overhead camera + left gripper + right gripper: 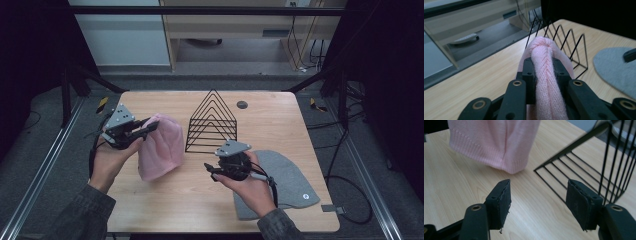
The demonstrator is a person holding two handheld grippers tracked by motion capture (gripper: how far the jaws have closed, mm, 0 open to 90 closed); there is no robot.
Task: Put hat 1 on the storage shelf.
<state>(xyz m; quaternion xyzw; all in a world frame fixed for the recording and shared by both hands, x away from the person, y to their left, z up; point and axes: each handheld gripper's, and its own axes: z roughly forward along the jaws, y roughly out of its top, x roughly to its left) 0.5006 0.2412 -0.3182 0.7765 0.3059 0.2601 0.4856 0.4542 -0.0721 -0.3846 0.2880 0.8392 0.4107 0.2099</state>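
Observation:
A pink knitted hat (161, 147) hangs above the wooden table, lifted by its crown, its ribbed hem (499, 157) dangling just over the tabletop. My left gripper (148, 126) is shut on the hat's top fold (546, 75), which bulges between the pads. My right gripper (209, 170) hovers at the table's middle, jaws apart with nothing between them, pointing toward the pink hat; in the right gripper view its fingertips (501, 202) frame bare wood. A grey knitted hat (287, 182) lies flat under and behind the right hand.
A black wire rack (212, 122) of triangular dividers stands at the table's centre back, right of the pink hat. A small dark round disc (242, 104) lies behind it. Cables trail off the table's right side. A pale cabinet stands beyond the table.

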